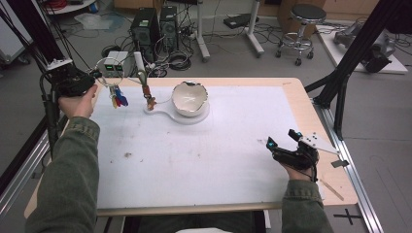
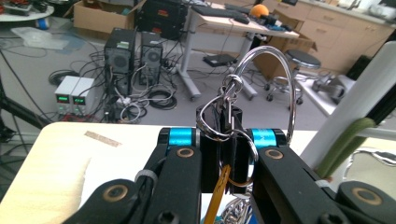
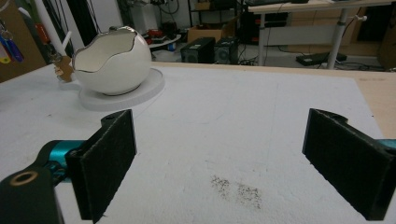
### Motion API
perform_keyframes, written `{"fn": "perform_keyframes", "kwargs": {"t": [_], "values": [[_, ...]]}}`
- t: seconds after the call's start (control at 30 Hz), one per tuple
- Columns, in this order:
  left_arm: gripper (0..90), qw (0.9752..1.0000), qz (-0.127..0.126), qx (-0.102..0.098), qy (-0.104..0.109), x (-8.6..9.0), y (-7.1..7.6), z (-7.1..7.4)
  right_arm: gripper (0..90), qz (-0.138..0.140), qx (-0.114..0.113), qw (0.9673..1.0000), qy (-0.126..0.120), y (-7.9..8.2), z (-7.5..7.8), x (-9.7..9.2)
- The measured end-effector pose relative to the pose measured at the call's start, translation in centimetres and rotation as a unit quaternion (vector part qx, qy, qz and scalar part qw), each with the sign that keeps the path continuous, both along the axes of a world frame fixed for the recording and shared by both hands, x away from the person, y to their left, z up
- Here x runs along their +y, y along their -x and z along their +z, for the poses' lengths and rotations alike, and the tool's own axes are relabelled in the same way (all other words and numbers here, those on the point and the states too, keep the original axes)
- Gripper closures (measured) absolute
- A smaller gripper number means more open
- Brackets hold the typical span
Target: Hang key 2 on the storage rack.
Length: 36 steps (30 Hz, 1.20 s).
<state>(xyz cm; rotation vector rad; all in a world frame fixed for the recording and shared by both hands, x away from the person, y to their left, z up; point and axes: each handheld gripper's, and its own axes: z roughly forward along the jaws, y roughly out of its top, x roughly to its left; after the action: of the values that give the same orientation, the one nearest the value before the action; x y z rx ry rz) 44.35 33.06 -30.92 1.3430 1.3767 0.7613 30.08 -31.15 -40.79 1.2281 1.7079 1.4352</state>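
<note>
Keys on a large silver ring [image 1: 111, 73] hang at the far left corner of the worktop [image 1: 204, 155], lifted clear of its white surface, with coloured tags, blue, red and yellow [image 1: 117, 98], dangling below the loop. In the left gripper view the ring [image 2: 275, 84] arches up and to the right of the left tongs [image 2: 225, 140], whose two black jaws are clenched on the clasp and smaller rings [image 2: 219, 112] at the bunch's top, the metal pinched right between the pads; a yellow tag [image 2: 217, 196] hangs down in the gap beneath them. The person's left hand [image 1: 77, 99] holds these tongs [image 1: 94, 77] raised beside the worktop's left edge. Just to the right of the hanging keys stands a thin upright stand [image 1: 145, 90] on a white base plate [image 1: 158, 110], and on the round end of that plate sits a white eggshell-shaped bowl [image 1: 189, 98] with a jagged silver rim. The right tongs [image 1: 282, 141] lie well apart from the keys, near the right edge of the worktop in the person's right hand [image 1: 299, 165]. In the right gripper view their jaws stand wide and released, nothing between the pads [image 3: 107, 158], with bare white surface [image 3: 224, 140] ahead and the bowl [image 3: 114, 60] farther off at upper left.
</note>
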Motion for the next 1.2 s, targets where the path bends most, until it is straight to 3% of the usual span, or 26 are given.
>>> {"fn": "perform_keyframes", "kwargs": {"t": [0.3, 0.6, 0.9, 1.2], "values": [[86.2, 0.9997, -0.005, 0.013, -0.019, -0.7, -0.4, -0.6, 8.9, 0.001, 0.003, 1.0, -0.005, 0.1, -0.1, -0.1], [86.2, 0.9994, 0.011, 0.022, -0.024, -0.7, -0.6, -0.8, 9.0, 0.004, 0.007, 0.9999, -0.013, 0.0, -0.2, -0.2], [86.1, 0.9989, -0.011, 0.026, -0.038, -2.1, -0.7, -1.3, 9.0, 0.004, 0.009, 0.9998, -0.015, -0.1, -0.3, -0.3], [86.1, 0.9988, -0.026, 0.025, -0.033, -2.5, -0.4, -2.6, 9.0, 0.002, 0.01, 0.9997, -0.022, -0.1, -0.3, -0.4]]}}
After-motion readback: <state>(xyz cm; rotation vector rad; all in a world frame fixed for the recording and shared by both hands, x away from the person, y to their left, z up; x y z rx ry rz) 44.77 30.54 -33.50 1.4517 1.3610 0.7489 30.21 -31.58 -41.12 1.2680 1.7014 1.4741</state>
